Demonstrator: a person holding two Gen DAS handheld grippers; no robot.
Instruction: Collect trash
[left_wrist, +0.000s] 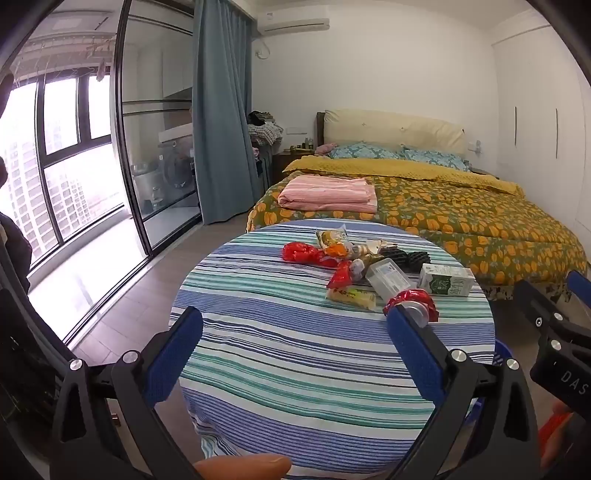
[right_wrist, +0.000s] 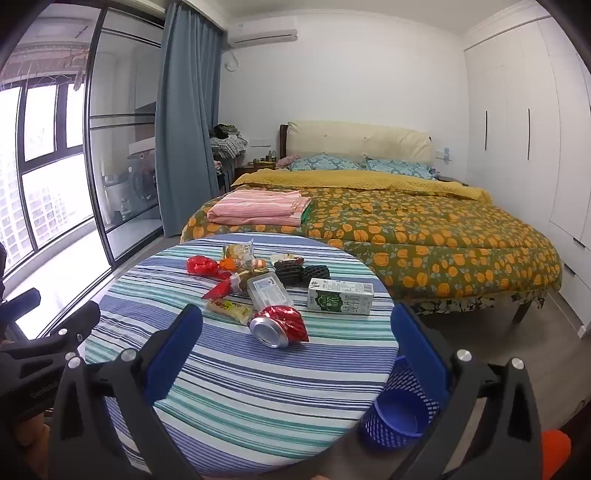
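In the left wrist view, the left hand-held gripper (left_wrist: 293, 328) occupies the lower part of the frame with its two blue-padded fingers spread wide apart, released and grasping nothing. Between and beyond the fingers lies the round tabletop (left_wrist: 280, 354), covered in a blue, green and white striped cloth. The trash sits in a cluster at the upper right of the tabletop: a crushed red can (left_wrist: 415, 301) nearest the right finger, a clear plastic bottle (left_wrist: 388, 278) just behind it, a green-and-white milk carton (left_wrist: 447, 282) to the right, red wrappers (left_wrist: 303, 253) to the left, and black foam netting (left_wrist: 404, 255) at the far side. The right hand-held gripper (left_wrist: 554, 328) enters at the right edge of the frame; its state cannot be told from this view. A bed (left_wrist: 461, 210) fills the middle right of the frame. In the right wrist view, the right hand-held gripper (right_wrist: 297, 328) also stands with its fingers wide apart, released and empty. The crushed red can (right_wrist: 279, 325) lies at frame centre between the fingers, its open end facing the camera, with the milk carton (right_wrist: 340, 295) on its side to the right and the plastic bottle (right_wrist: 267, 291) behind. A blue mesh bin (right_wrist: 400, 410) stands on the floor at the lower right, just beside the tabletop (right_wrist: 229, 387) edge.
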